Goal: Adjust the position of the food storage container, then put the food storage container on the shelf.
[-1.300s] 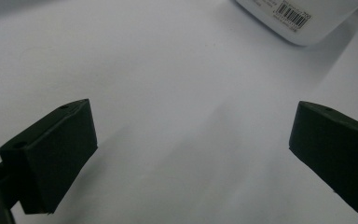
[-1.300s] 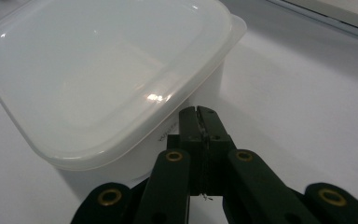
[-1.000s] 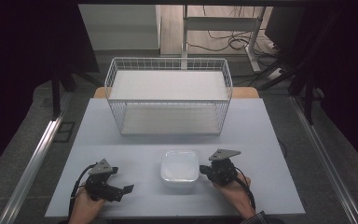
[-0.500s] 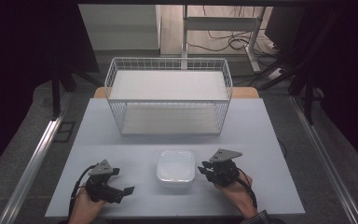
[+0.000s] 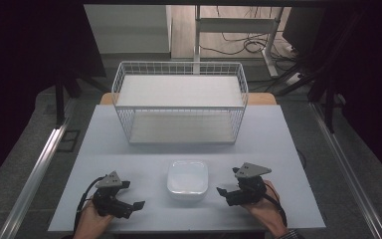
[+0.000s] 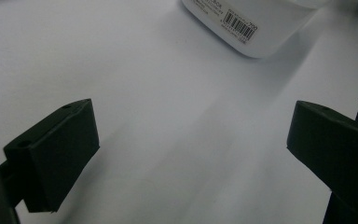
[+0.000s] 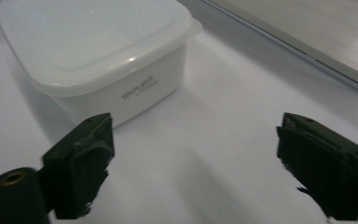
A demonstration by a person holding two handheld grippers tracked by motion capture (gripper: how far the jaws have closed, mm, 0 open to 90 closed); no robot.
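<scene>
The left gripper (image 5: 129, 201) rests near the table's (image 5: 104, 144) front edge, jaws apart with nothing between them, unmoved over the last second. Just right of it sits the box (image 5: 187, 179) (white, lidded, label on its side), in front of the wire basket (image 5: 179, 107) and apart from both tools. The right gripper (image 5: 226, 193) has just let go: its jaws have been opening, now stand wide and empty, and the hand has backed off. The box looks set down; the placing step seems finished.
</scene>
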